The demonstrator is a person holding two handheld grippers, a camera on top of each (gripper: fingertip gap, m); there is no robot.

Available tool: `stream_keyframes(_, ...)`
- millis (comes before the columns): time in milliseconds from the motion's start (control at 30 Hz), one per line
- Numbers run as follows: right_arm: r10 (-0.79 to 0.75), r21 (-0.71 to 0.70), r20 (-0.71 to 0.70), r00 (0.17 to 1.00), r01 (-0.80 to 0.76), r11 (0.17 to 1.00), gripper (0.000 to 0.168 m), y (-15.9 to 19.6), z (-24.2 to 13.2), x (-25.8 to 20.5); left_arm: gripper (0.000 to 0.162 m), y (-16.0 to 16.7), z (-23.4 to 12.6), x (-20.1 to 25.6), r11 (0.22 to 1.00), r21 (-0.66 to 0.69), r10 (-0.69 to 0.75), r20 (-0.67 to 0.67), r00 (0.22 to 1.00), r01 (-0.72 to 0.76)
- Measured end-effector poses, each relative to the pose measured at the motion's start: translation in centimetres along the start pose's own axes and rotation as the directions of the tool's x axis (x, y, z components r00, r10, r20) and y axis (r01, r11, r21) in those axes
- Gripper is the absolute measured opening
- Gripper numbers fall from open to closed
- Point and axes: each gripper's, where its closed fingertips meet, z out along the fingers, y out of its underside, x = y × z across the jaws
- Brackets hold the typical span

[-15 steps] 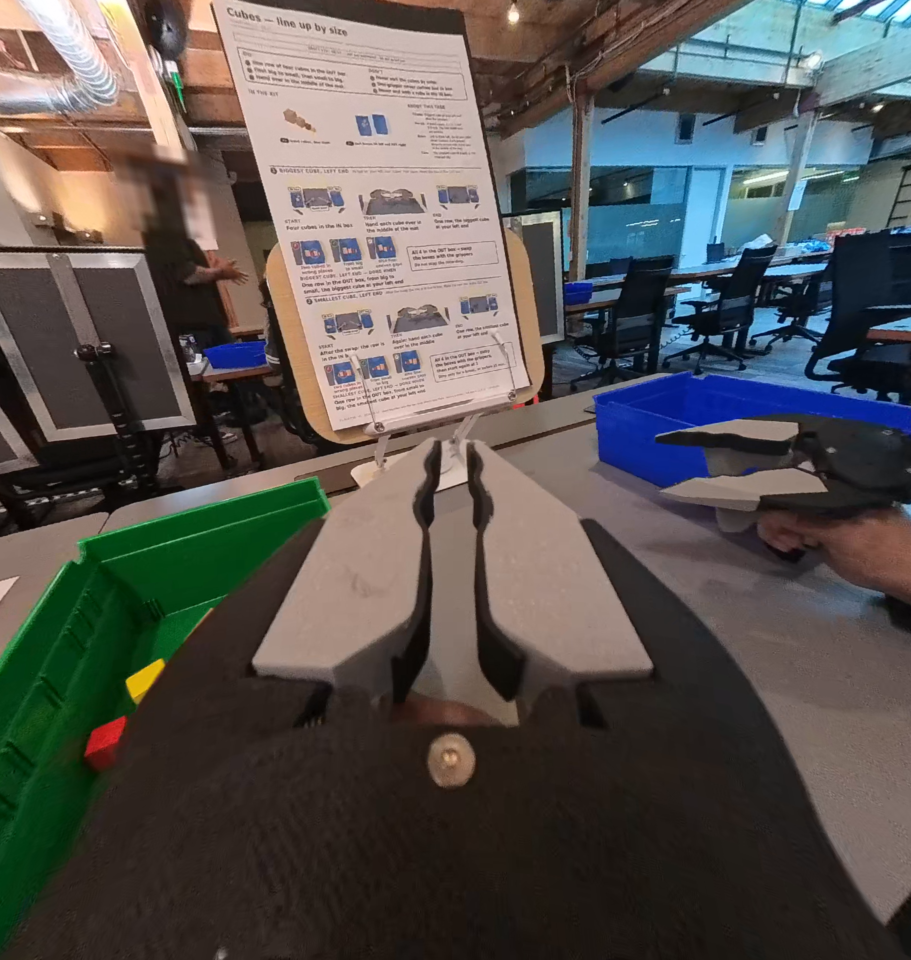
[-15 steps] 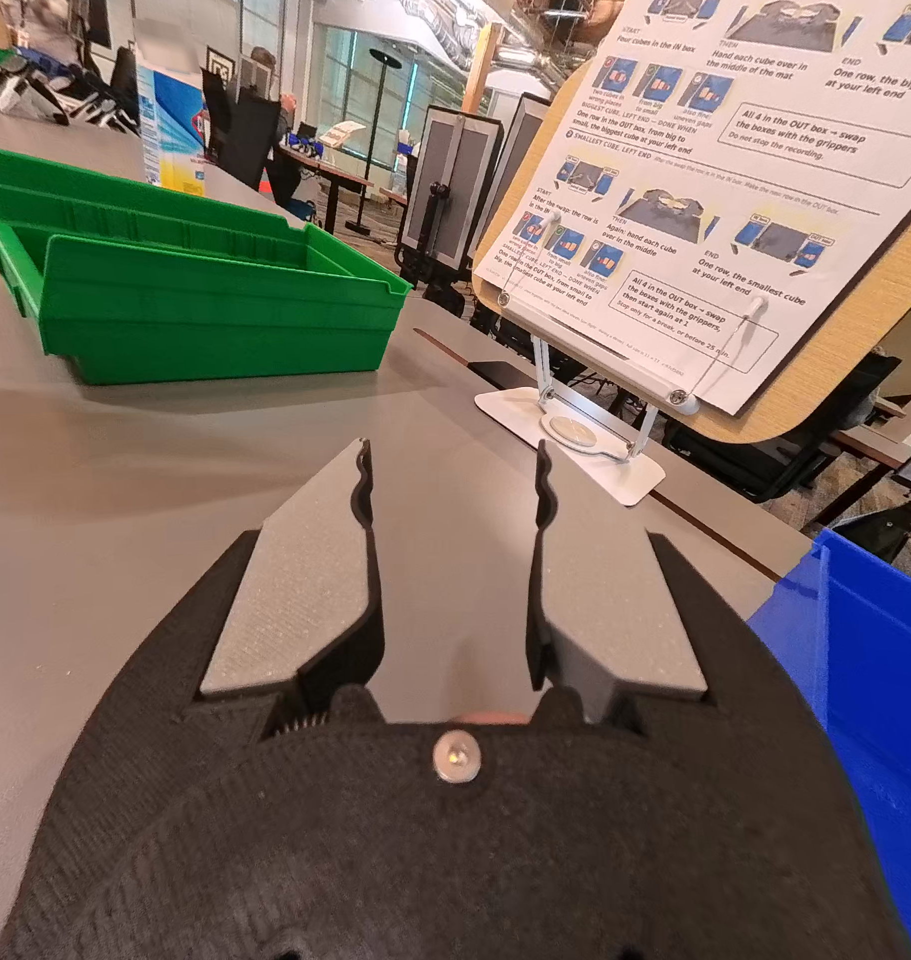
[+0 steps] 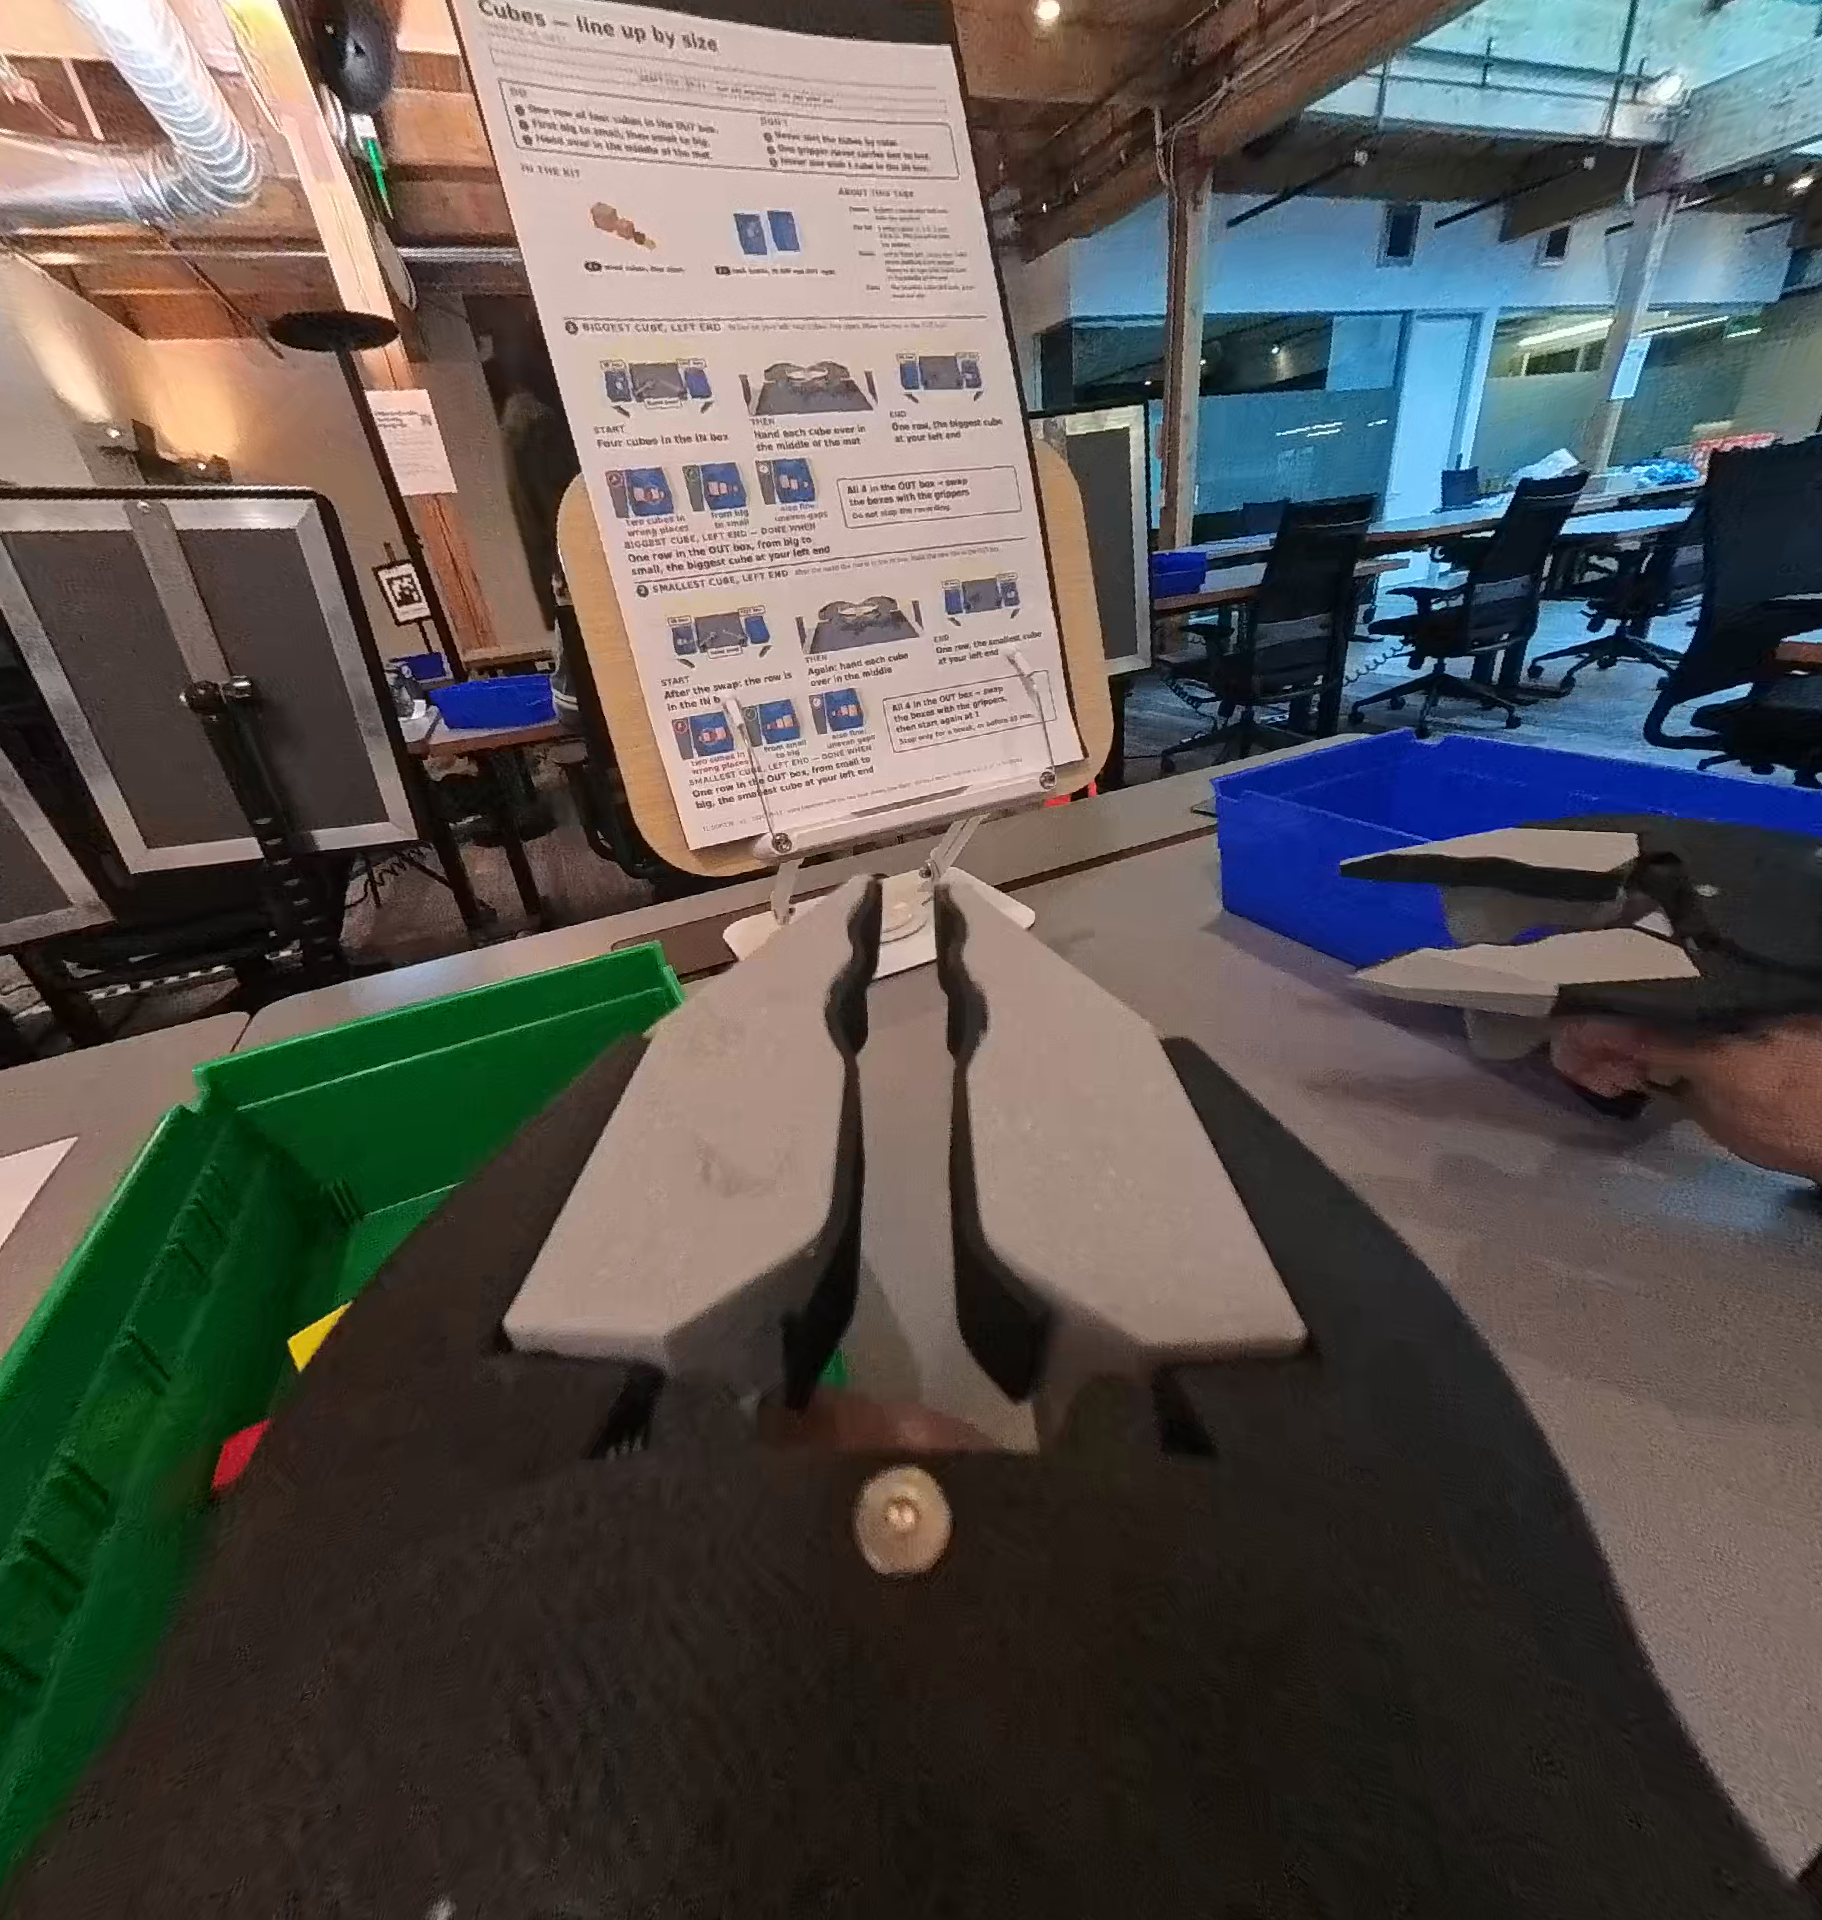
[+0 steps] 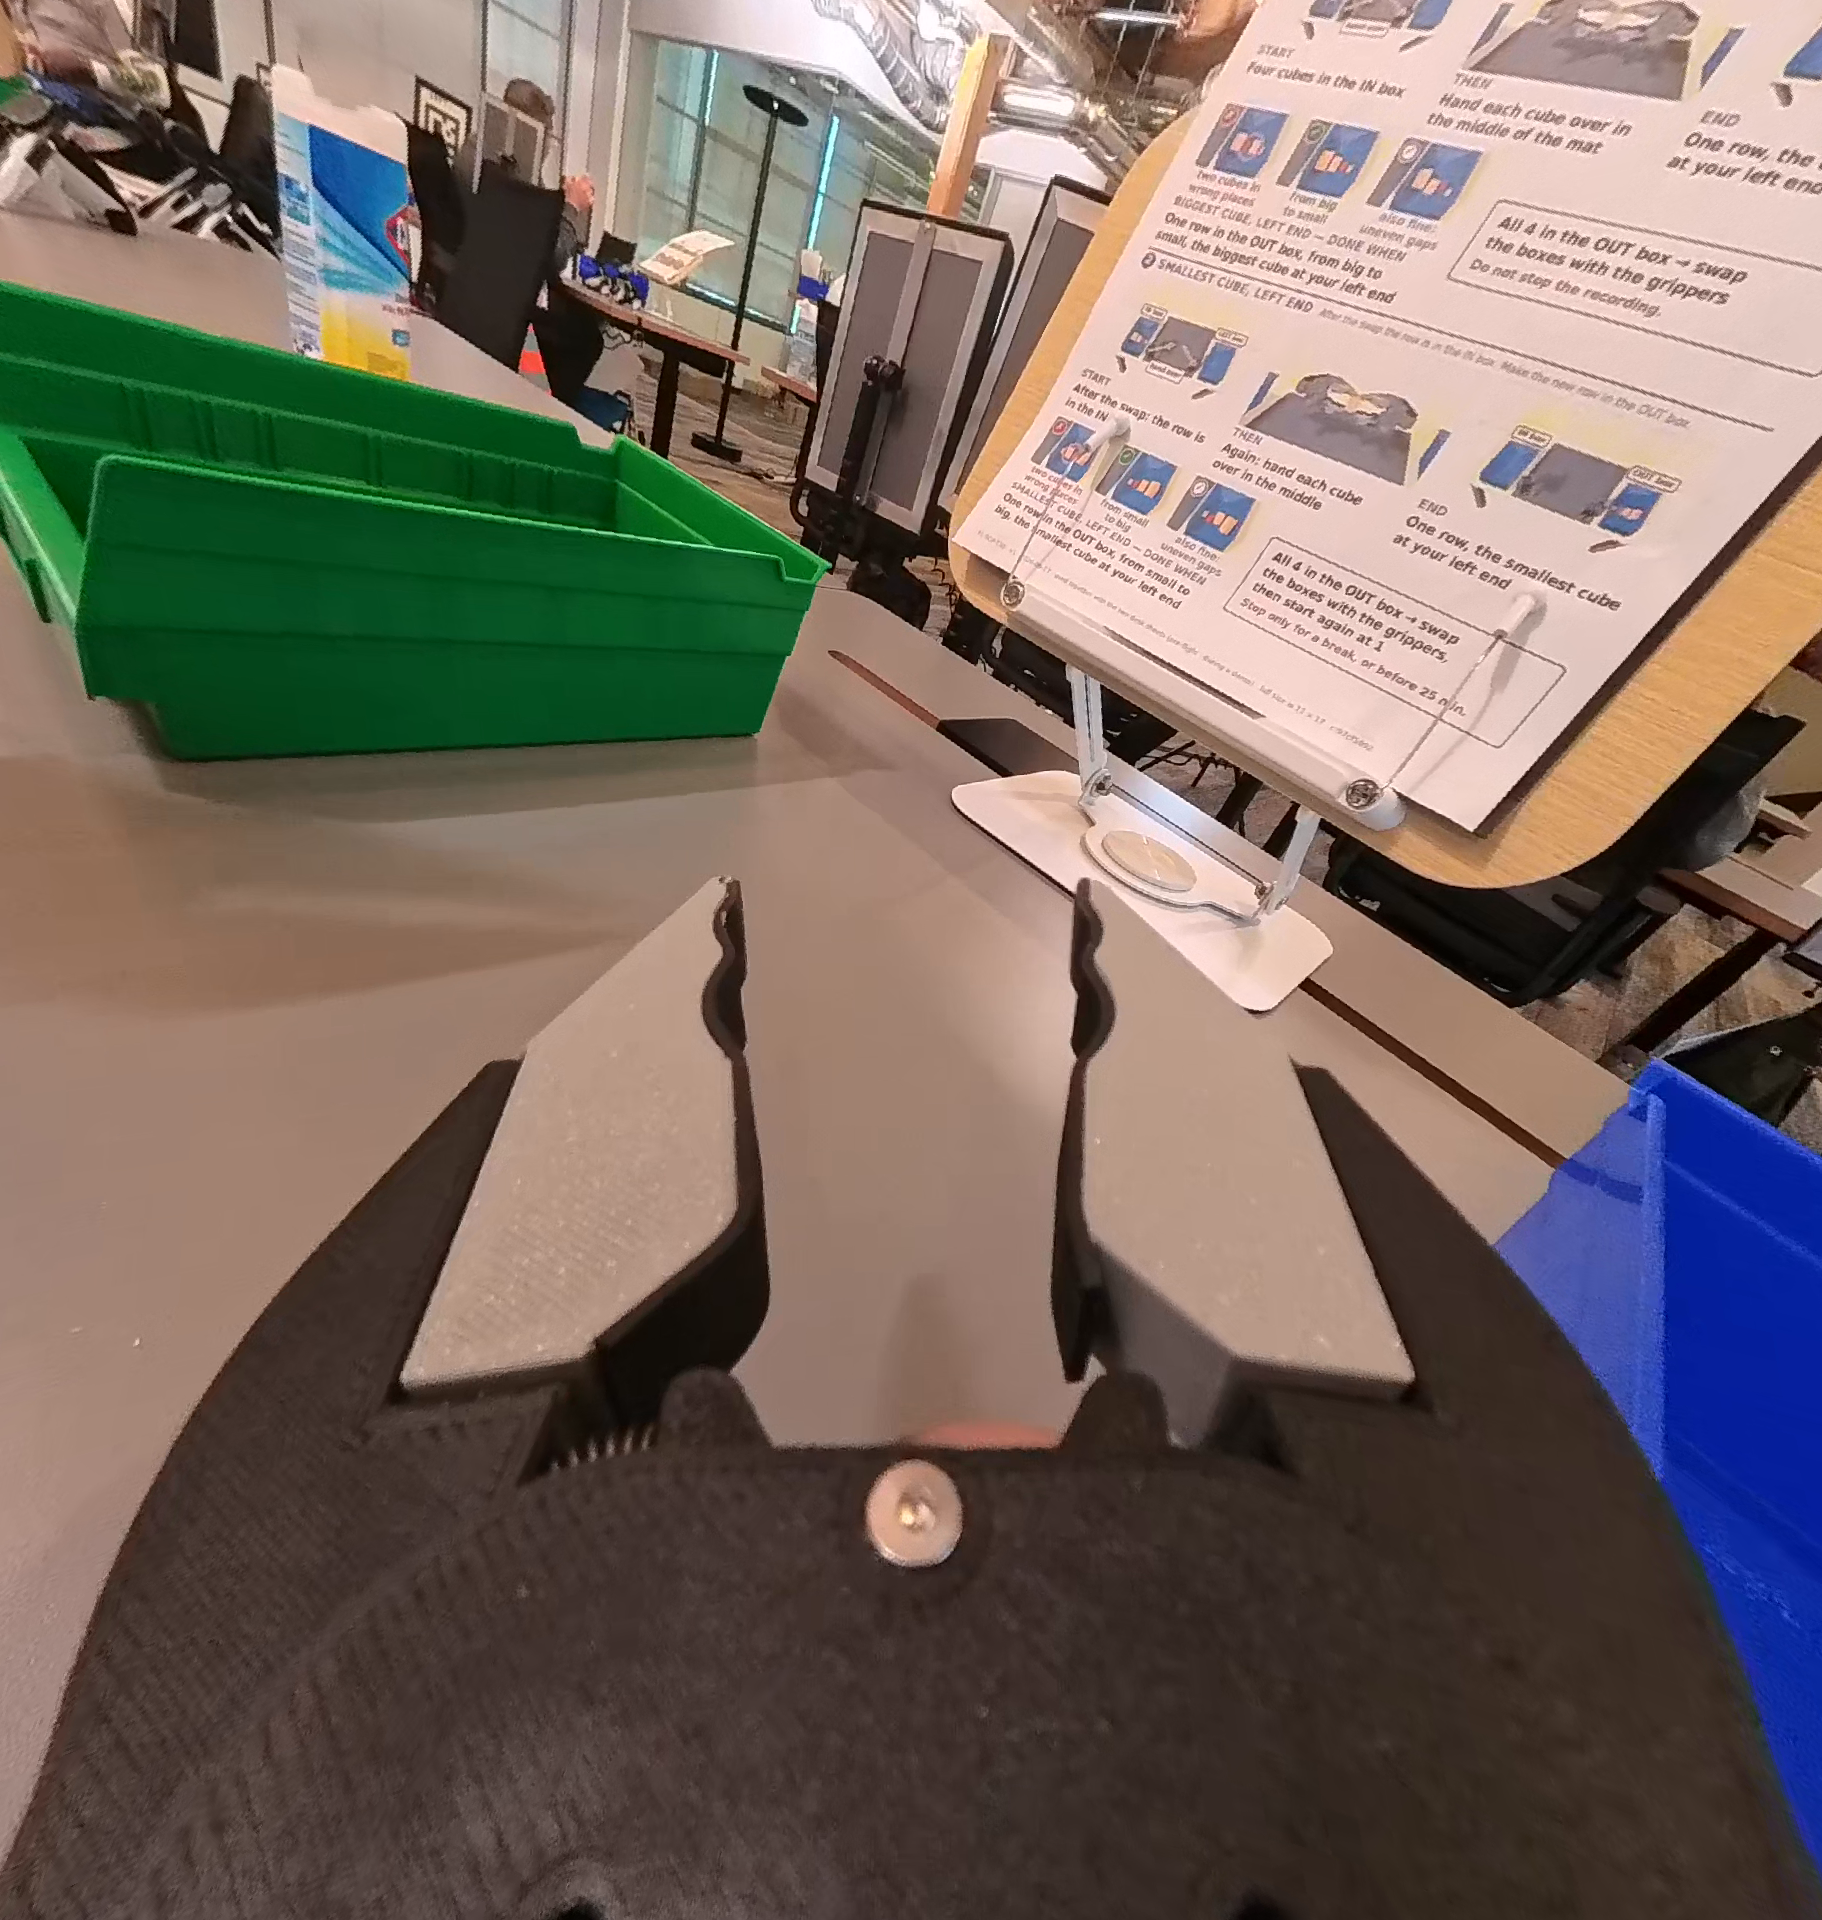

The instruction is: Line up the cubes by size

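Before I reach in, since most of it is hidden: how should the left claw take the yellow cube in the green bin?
Probably from above, closing on two opposite flat faces of the yellow cube; the green bin walls block a sideways approach.

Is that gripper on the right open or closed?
Open. In its own view the right gripper shows a wide gap between its two grey fingers, with bare grey table visible through it and nothing held.
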Motion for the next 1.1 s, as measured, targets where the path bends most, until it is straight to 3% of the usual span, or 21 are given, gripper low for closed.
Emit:
stream_keyframes(200,0.012,0.001,-0.002,1.000,-0.012,1.000,0.061,0.0,0.0,0.1,0.008,0.6,0.2,-0.2,0.999,-0.032,-0.007,0.016,1.000,0.007)
stream_keyframes(400,-0.008,-0.015,-0.006,1.000,0.008,1.000,0.061,0.1,0.0,0.0,0.013,4.8,0.8,-3.7,0.978,-0.202,-0.012,0.162,0.987,0.045)
stream_keyframes(567,-0.006,-0.014,-0.006,1.000,0.006,1.000,0.061,0.1,0.0,0.1,0.074,7.3,1.5,-5.1,0.952,-0.261,-0.107,0.203,0.973,0.159)
stream_keyframes(700,-0.006,-0.012,-0.005,1.000,0.006,1.000,0.061,0.1,0.0,0.1,0.091,7.8,1.6,-5.7,0.947,-0.279,-0.092,0.239,0.967,0.159)
stream_keyframes(833,-0.010,-0.013,-0.004,1.000,0.010,1.000,0.061,0.1,0.0,0.0,0.089,8.2,1.7,-6.3,0.945,-0.283,-0.084,0.276,0.957,0.165)
stream_keyframes(967,-0.008,-0.008,-0.009,1.000,0.008,1.000,0.061,-0.1,-0.1,0.1,0.063,8.0,1.6,-7.0,0.946,-0.264,-0.103,0.310,0.945,0.190)
stream_keyframes(1100,-0.008,-0.005,-0.009,1.000,0.008,1.000,0.061,-0.1,-0.1,0.1,0.074,7.8,1.5,-7.0,0.948,-0.252,-0.110,0.310,0.944,0.193)
